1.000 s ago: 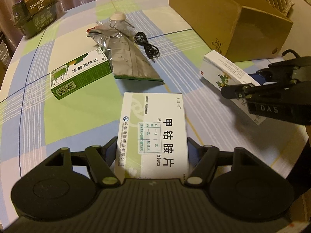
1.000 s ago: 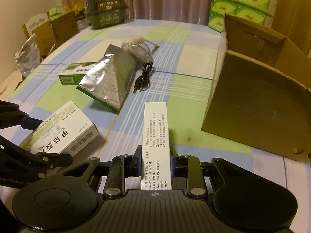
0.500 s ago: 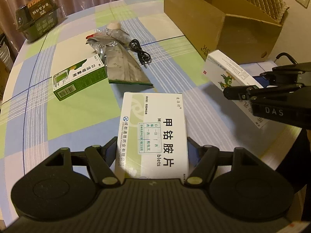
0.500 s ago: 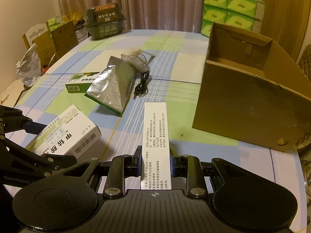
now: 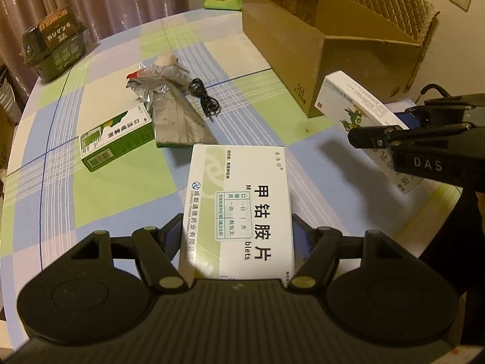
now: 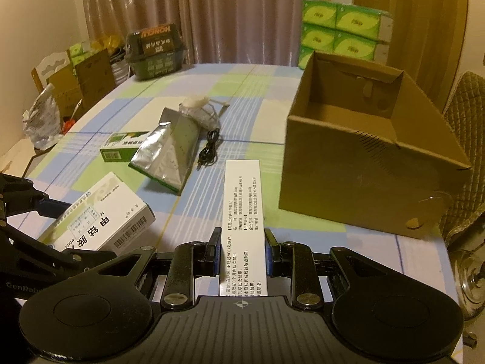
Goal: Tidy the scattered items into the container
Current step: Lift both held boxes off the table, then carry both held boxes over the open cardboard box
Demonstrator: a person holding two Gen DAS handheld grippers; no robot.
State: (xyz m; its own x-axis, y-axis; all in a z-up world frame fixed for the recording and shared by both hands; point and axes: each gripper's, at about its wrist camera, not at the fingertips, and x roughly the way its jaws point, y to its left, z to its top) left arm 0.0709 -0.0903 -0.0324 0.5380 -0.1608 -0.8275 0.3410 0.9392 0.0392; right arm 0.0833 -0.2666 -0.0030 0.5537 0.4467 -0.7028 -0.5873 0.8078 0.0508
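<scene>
While we hold both boxes above the tabletop (image 5: 127,194), left claw (image 5: 238,227) clamped on white pill box (image 5: 242,200), right claw (image 6: 242,242) pinching narrow white box (image 6: 242,212), open cardboard carton (image 6: 363,157) just ahead, green box (image 5: 116,138), foil pouch (image 5: 175,115), black cable (image 5: 206,100) lying beyond.

A tablecloth (image 5: 115,200) checked in pale green, lilac-blue and cream lies under my black grippers (image 5: 239,236). My left one carries a white box (image 5: 239,200) with green swirl and black lettering; my right, a white box (image 6: 242,212) (green bird printed on one face). Beyond: brown carton (image 6: 363,188), silver pouch (image 6: 169,154), green-and-white box (image 5: 115,139), black cable (image 5: 206,100).
</scene>
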